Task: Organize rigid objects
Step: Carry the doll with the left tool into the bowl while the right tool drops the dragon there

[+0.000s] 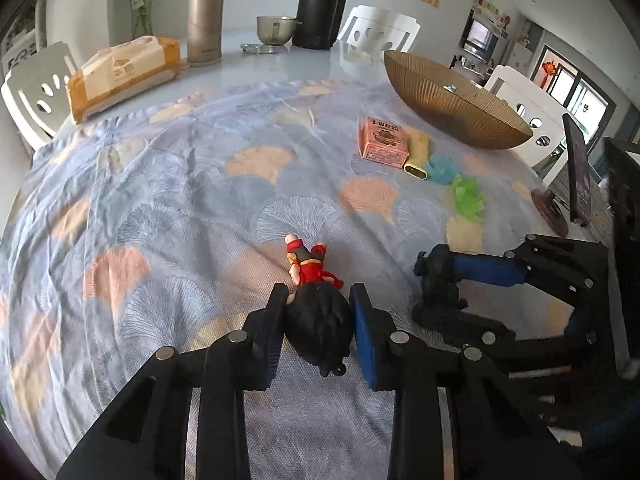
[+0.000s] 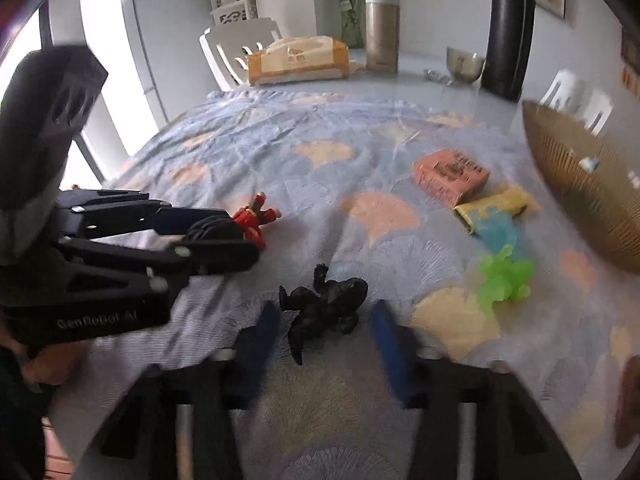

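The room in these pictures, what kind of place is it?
Most likely a home dining room. A table under a patterned cloth has white chairs around it, and on it stand a thermos flask, a tissue pack and a large bowl.

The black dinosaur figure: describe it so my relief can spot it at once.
On the blue leaf-patterned tablecloth, look near the front edge, between the right gripper fingers. There lies the small black dinosaur figure, on its side. Unlike the red-clothed doll beside it, it is all black, with a tail.
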The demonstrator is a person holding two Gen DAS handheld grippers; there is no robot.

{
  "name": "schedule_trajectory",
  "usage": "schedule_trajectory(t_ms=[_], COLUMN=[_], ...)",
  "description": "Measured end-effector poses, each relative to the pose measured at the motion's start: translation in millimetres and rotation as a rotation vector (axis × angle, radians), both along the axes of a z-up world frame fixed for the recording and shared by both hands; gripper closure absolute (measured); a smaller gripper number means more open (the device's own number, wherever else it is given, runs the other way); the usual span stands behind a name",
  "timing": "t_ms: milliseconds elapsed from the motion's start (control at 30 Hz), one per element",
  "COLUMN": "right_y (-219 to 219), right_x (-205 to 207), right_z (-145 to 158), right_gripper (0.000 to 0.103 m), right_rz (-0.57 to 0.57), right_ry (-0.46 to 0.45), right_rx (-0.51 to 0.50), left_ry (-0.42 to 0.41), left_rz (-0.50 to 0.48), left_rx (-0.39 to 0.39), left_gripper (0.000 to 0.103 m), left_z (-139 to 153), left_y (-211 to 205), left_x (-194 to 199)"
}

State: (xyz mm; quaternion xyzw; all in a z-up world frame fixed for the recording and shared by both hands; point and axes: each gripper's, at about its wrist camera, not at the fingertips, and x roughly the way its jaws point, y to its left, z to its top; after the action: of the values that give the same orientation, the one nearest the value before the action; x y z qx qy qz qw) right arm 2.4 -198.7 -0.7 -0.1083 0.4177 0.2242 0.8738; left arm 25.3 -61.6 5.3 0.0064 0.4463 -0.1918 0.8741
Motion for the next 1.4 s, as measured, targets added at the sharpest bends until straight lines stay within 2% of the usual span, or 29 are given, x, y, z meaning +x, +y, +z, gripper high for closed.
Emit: schedule_trajectory(t_ms=[100, 267, 467, 567, 633, 767, 900, 1067, 1133, 1200, 1233, 1267, 1333, 1400], right_y=[-3, -42, -118, -153, -170, -196, -216, -232, -236, -242, -243, -244, -242, -233], right_x=[-10, -2, 8, 19, 29, 56, 91, 116, 121, 118, 117, 114, 104, 94], right_z=[10, 32, 120, 165, 181, 183, 155, 117, 109, 109, 112, 117, 130, 140], right_gripper=[0.066, 0.065, 0.065, 0.065, 0.065, 0.065, 0.065, 0.065, 0.065, 0.065, 0.063, 0.060, 0.057, 0.057], right_rz=[0.006, -0.057, -0.262, -0.407, -0.483, -0.577, -0.648, -0.704, -0.707, -0.719, -0.724, -0.728, -0.722, -0.700], right_ry=[-0.077, -0.022, -0.195, -0.296, -0.333, -0.302, -0.169, -0.043, -0.006, 0.002, -0.006, -0.022, -0.070, -0.103], right_rx=[0.018, 0.227, 0.285, 0.243, 0.218, 0.198, 0.181, 0.146, 0.150, 0.165, 0.166, 0.164, 0.159, 0.151], left_ry=[-0.020, -0.114, -0.285, -0.342, -0.360, -0.322, -0.213, -0.128, -0.126, -0.148, -0.154, -0.160, -0.190, -0.241], left_rz=[0.014, 0.021, -0.050, -0.088, -0.114, -0.142, -0.152, -0.183, -0.175, -0.158, -0.160, -0.163, -0.158, -0.134], left_rx=[0.018, -0.034, -0.117, -0.165, -0.198, -0.210, -0.192, -0.172, -0.151, -0.126, -0.126, -0.133, -0.154, -0.140], left_gripper=[0.075, 0.075, 0.075, 0.075, 0.075, 0.075, 0.075, 0.075, 0.075, 0.069, 0.060, 0.056, 0.051, 0.051], left_z=[3, 47, 133, 166, 180, 173, 132, 95, 92, 96, 101, 106, 118, 131], left_y=[-3, -10, -56, -93, -115, -158, -190, -210, -215, -217, -216, -214, -205, -191], left_x=[-3, -8, 7, 27, 44, 86, 124, 136, 136, 133, 132, 129, 121, 107])
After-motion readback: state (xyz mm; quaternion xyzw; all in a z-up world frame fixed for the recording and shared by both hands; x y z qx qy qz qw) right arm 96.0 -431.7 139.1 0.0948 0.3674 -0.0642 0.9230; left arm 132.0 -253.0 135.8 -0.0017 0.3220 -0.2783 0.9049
